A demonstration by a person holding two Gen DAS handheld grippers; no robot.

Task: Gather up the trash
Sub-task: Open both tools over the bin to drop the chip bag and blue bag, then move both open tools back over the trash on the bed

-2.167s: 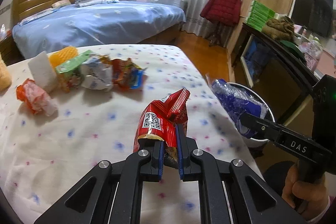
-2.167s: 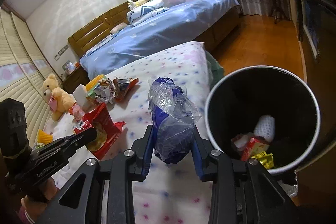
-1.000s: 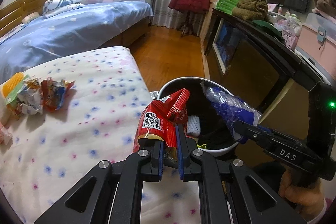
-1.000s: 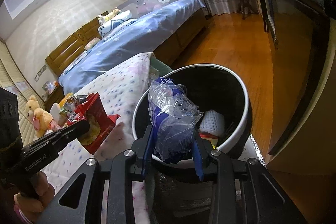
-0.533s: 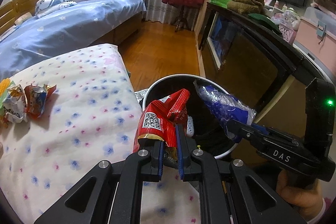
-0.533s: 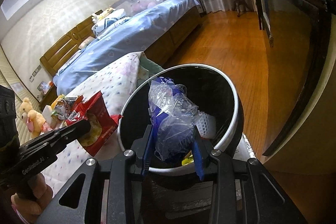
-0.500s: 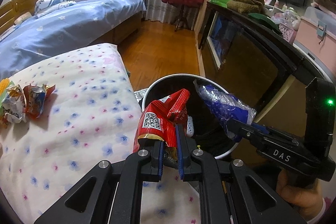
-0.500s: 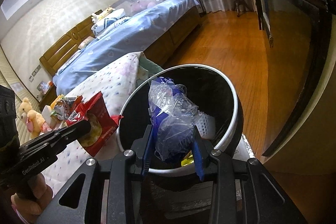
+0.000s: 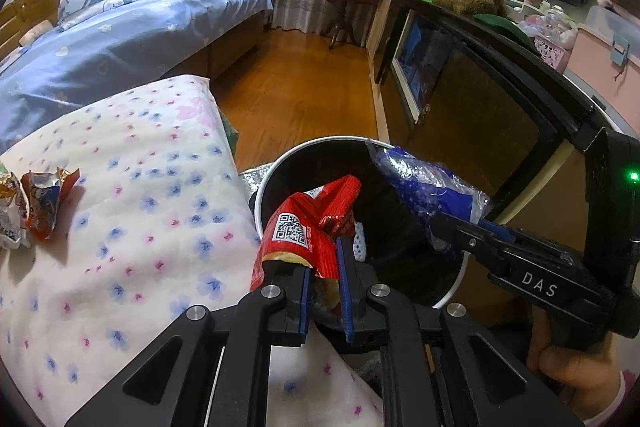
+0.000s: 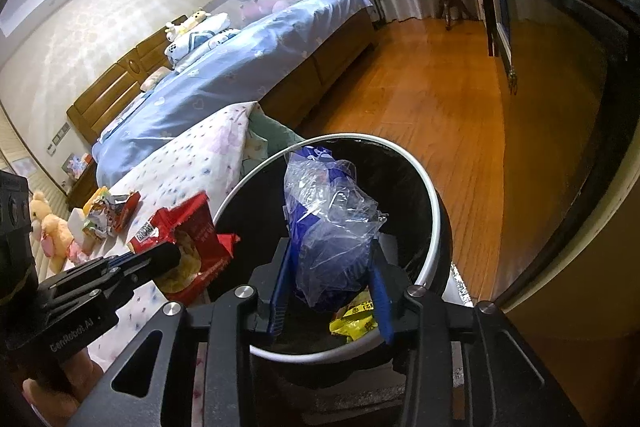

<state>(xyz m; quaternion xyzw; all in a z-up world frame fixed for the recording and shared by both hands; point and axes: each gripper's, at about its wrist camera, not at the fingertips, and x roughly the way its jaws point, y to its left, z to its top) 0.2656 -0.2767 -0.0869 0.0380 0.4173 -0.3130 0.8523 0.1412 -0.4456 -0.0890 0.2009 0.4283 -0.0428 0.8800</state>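
My left gripper (image 9: 323,257) is shut on a red snack bag (image 9: 306,227) and holds it over the near left rim of a black trash bin (image 9: 304,151) beside the bed. My right gripper (image 10: 330,259) is shut on a crumpled blue and clear plastic bag (image 10: 328,211) and holds it over the open bin (image 10: 432,203). The red bag also shows in the right wrist view (image 10: 188,235), at the bin's left edge. Yellow wrappers (image 10: 354,315) lie inside the bin.
Several more wrappers (image 9: 40,195) lie on the flowered bedspread (image 9: 120,167) at the left. A blue bed (image 9: 120,27) stands behind. A dark cabinet (image 9: 480,75) runs along the right of the wooden floor (image 9: 300,99). Plush toys (image 10: 48,227) sit far left.
Both grippers have swung from the bedspread to the bin, each carrying its bag. In the last half second they moved a little further over the bin's opening.
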